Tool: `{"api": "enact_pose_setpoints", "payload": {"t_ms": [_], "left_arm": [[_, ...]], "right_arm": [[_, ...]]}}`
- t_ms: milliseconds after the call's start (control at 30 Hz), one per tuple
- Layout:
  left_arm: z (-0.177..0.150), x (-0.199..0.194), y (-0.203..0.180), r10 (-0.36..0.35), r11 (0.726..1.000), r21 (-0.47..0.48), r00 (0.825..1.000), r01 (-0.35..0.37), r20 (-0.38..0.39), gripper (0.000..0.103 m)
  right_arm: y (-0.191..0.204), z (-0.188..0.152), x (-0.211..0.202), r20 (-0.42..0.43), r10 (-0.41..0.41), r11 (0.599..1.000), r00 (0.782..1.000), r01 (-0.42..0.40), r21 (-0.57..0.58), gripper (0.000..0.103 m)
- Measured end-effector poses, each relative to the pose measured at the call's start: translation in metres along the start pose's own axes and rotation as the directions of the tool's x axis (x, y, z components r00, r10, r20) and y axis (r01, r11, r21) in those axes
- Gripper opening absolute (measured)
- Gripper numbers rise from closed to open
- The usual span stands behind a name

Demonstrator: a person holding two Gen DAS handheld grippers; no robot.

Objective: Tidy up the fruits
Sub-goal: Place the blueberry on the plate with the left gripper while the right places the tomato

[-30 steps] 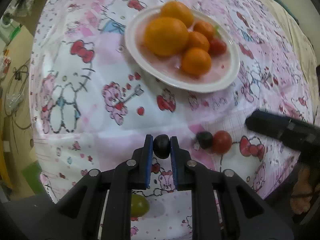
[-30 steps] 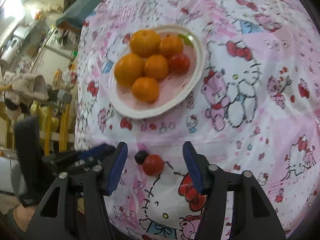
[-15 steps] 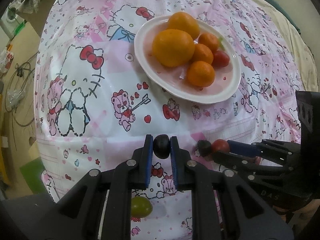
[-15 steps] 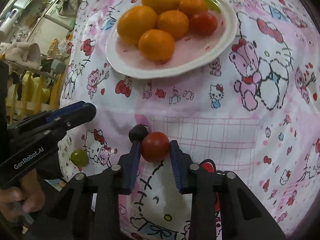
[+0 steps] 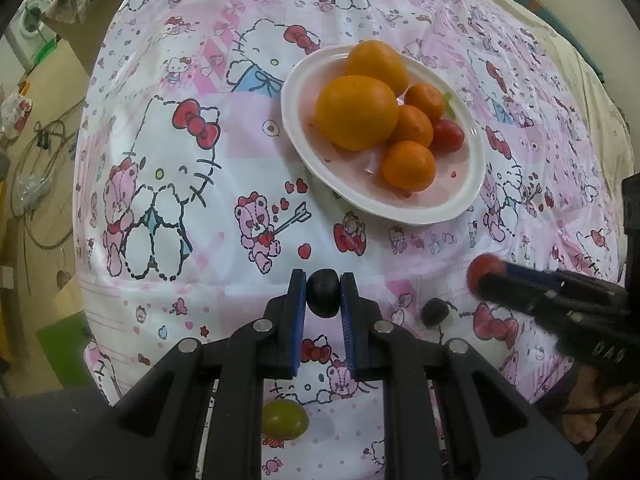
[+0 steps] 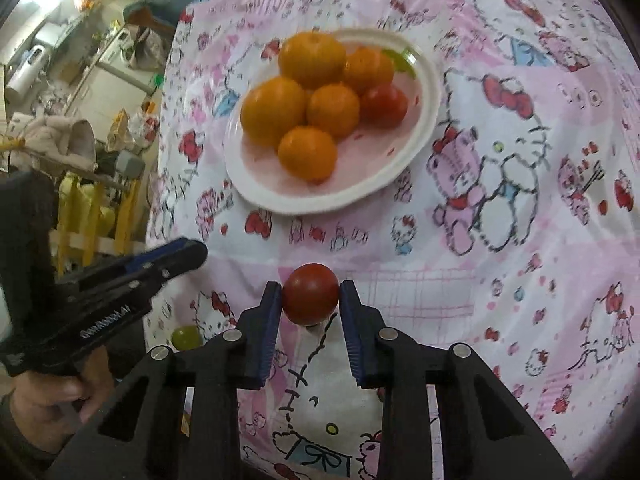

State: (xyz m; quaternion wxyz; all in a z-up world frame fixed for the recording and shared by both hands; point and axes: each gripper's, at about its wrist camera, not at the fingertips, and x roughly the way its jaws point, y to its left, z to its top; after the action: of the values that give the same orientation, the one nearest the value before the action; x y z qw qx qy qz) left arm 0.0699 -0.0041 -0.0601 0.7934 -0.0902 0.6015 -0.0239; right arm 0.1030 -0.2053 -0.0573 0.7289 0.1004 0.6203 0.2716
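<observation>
Plate (image 5: 304, 152): five oranges (image 5: 356, 112) and a red tomato (image 5: 449, 135), at 12 o'clock
Left gripper (image 5: 323, 292): pinching a dark grape (image 5: 323, 293)
Right gripper (image 6: 310, 295): pinching a tomato (image 6: 310, 293); green grape (image 6: 185, 337) at 9 o'clock

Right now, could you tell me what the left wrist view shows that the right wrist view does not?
Only the left wrist view shows the left gripper shut on a dark grape, and a second dark grape loose on the tablecloth. Only the right wrist view shows the right gripper squarely clamping the red tomato. Both show the plate of oranges and the green grape.
</observation>
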Motion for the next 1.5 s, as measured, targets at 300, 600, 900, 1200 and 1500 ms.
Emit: {"api": "enact_pose_setpoints", "payload": {"t_ms": [300,600,900,1200,1500], "left_arm": [[0.031,-0.014,-0.001,-0.007,1.0,0.011,0.997,0.006,0.081,0.014],[0.051,0.001,-0.008,-0.011,0.999,0.035,0.996,0.008,0.085,0.014],[0.066,0.014,-0.013,-0.044,0.998,0.046,0.996,0.04,0.082,0.014],[0.068,0.026,-0.022,-0.045,0.997,0.062,0.997,0.041,0.065,0.014],[0.065,0.029,-0.025,-0.045,0.996,0.077,0.997,0.04,0.059,0.014]], "right_arm": [[-0.007,0.031,-0.027,0.112,0.003,1.0,0.994,-0.003,0.004,0.031],[-0.016,0.059,-0.03,0.159,0.01,0.999,0.987,-0.016,0.035,0.031],[-0.031,0.075,-0.008,0.125,-0.003,0.998,0.992,-0.006,0.067,0.031],[-0.038,0.074,0.005,0.103,0.012,0.994,0.995,-0.023,0.108,0.031],[-0.041,0.071,0.013,0.078,0.017,0.992,0.997,-0.027,0.125,0.032]]}}
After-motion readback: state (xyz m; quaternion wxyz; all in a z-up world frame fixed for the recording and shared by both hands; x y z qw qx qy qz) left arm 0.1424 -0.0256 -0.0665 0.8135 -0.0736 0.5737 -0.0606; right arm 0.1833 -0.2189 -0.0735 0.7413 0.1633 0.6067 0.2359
